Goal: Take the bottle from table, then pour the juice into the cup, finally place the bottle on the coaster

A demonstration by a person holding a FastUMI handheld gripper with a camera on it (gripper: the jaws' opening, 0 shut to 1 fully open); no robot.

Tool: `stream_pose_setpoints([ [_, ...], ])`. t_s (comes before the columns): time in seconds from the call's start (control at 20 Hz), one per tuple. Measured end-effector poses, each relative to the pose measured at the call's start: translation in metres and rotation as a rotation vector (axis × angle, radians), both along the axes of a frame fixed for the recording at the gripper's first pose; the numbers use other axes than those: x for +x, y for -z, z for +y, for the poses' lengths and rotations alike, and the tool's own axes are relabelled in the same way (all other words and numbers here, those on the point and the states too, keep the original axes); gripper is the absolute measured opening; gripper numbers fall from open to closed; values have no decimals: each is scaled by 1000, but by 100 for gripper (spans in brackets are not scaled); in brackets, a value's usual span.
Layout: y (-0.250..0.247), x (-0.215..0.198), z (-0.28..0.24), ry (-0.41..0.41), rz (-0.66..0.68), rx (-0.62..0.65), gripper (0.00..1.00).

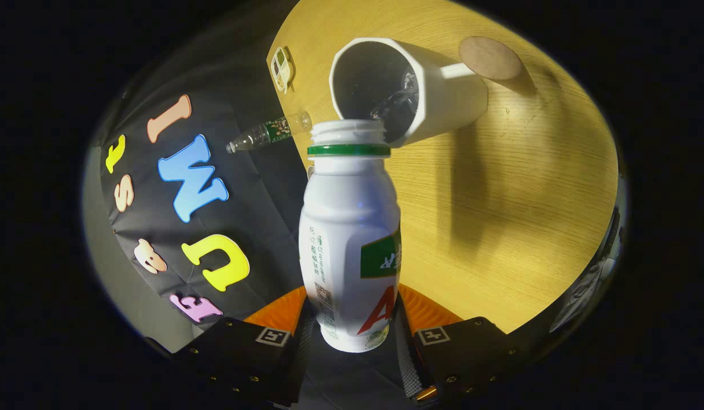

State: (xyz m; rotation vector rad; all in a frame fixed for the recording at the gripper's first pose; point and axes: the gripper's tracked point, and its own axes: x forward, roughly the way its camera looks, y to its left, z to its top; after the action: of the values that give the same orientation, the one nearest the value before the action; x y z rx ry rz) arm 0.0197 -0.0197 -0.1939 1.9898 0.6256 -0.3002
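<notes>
Bottle point(350, 239), uncapped, is clamped between both fingers of the gripper point(352, 324) and tipped so its mouth meets the cup point(406, 85) rim, seemingly mid-pour, though no juice shows; next, righting it and carrying it past the cup to the coaster point(489, 57).

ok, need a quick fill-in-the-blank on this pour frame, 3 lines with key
1. The hand-held gripper is shut on the white ____.
2. The bottle has its cap ____, its open mouth at the cup's rim.
3. The cup stands on the wooden table beside a round ____.

Missing words: bottle; off; coaster
</notes>
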Motion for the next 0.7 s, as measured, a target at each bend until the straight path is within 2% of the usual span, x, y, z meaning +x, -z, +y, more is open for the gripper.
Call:
stream_pose_setpoints([
  [0.7, -8, 7, -6, 19, 36, 100, 66],
])
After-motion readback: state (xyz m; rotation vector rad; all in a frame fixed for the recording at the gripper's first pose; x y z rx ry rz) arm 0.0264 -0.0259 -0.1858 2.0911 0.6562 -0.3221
